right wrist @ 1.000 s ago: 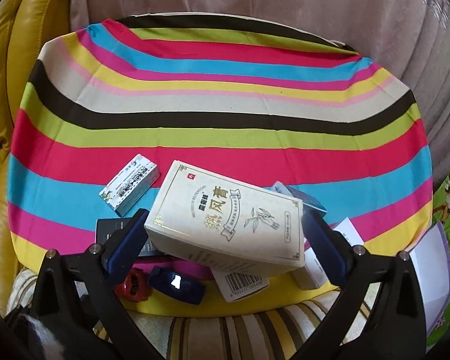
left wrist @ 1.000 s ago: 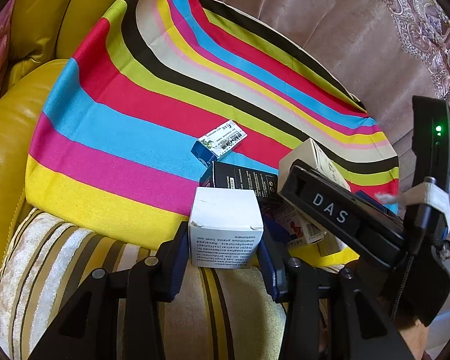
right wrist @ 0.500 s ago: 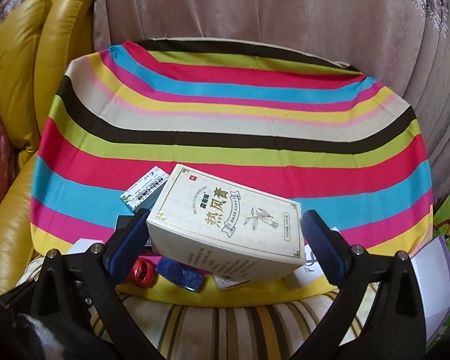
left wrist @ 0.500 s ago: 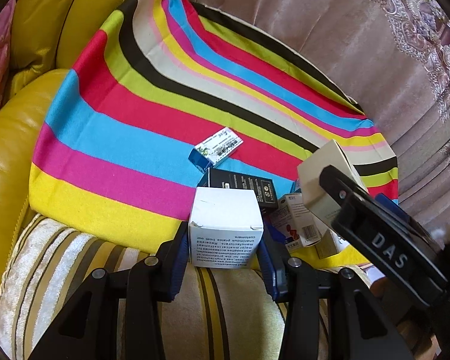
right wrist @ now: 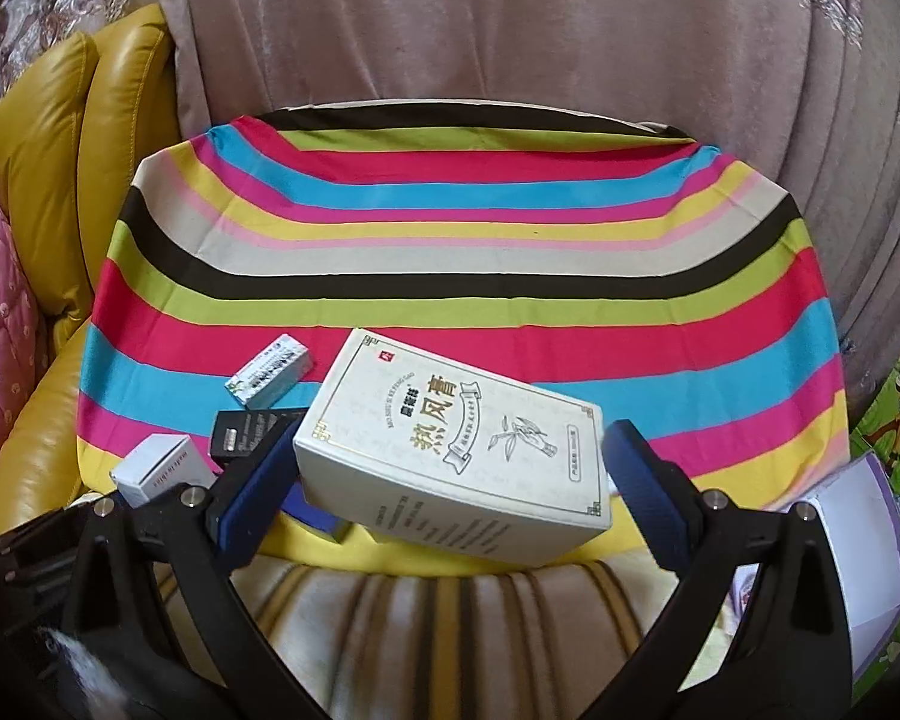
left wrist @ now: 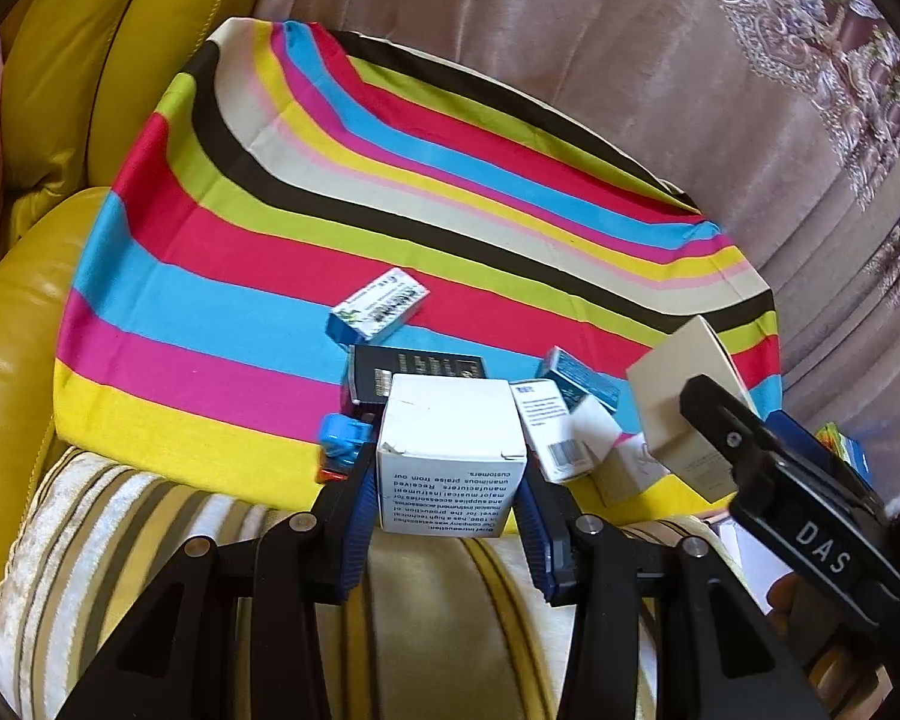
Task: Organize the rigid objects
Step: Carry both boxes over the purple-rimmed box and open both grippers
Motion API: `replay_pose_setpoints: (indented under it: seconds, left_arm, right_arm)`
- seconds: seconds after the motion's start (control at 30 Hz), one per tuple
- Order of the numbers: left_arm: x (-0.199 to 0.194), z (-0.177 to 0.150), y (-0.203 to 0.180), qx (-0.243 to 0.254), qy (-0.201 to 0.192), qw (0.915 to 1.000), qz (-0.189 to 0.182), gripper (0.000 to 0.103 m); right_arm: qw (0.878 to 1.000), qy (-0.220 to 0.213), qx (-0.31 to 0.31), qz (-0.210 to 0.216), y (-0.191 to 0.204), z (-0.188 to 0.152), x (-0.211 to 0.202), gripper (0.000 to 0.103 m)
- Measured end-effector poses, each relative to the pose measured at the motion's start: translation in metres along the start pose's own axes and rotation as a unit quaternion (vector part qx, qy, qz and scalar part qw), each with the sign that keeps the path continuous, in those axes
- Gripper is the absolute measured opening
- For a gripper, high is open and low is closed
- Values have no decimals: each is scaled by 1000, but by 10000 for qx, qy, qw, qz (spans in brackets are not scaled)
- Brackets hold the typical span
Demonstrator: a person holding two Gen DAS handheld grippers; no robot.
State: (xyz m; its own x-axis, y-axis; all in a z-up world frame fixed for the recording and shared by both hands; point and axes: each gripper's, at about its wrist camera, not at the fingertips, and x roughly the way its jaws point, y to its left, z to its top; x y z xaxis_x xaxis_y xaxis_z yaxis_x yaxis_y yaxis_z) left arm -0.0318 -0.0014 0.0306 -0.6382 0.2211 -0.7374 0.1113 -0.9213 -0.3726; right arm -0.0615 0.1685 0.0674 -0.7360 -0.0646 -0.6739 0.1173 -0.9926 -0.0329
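Striped cloth [right wrist: 450, 276] over the sofa cushion was my work surface, with a curtain [right wrist: 510, 30] behind it. My left gripper [left wrist: 448, 483] had its jaws clenched on a white cube box [left wrist: 450, 450], held clear above the near edge of the cloth. My right gripper [right wrist: 450, 480] was grasping a cream box [right wrist: 456, 450], tilted, one pad on each short end.

To do this step well, I judged I should carry both boxes level to the bare far stripes, set each flat, and only then let go, keeping the two rigs apart so they did not knock.

Beyond the jaws lay a jumble: a black box [left wrist: 417, 372], a small printed carton [left wrist: 381, 303], a barcode box [left wrist: 549, 429] and a teal one [left wrist: 579, 375]. The cube hid what sat beneath it; a blue item [left wrist: 345, 441] beside it I could not identify. The cream box covered much of the pile in the right view.
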Motion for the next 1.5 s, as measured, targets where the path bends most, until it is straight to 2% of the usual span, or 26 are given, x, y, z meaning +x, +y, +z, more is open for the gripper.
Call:
replay_pose_setpoints:
  seconds: [0.3, 0.5, 0.83, 1.07, 1.23, 1.5]
  left_arm:
    - [3, -7, -32, 327, 92, 9994, -83, 44]
    - [6, -14, -57, 525, 250, 9981, -224, 44]
    - [18, -29, -116, 1107, 569, 9910, -493, 44]
    - [28, -45, -163, 1583, 838, 9807, -781, 44]
    - [39, -61, -198, 1921, 1130, 9694, -1029, 44]
    - [61, -80, -247, 2350, 1488, 9521, -1273, 44]
  right_arm:
    - [9996, 13, 259, -74, -43, -9, -18, 100]
    - [9982, 76, 538, -250, -85, -19, -29, 100]
    - [9926, 276, 1017, -611, -158, -43, -43, 100]
    - [9861, 422, 1288, -965, -211, -65, -51, 100]
    - [9794, 580, 1499, -1226, -251, -80, -58, 100]
    - [9720, 820, 1666, -1438, -290, -104, -59, 100]
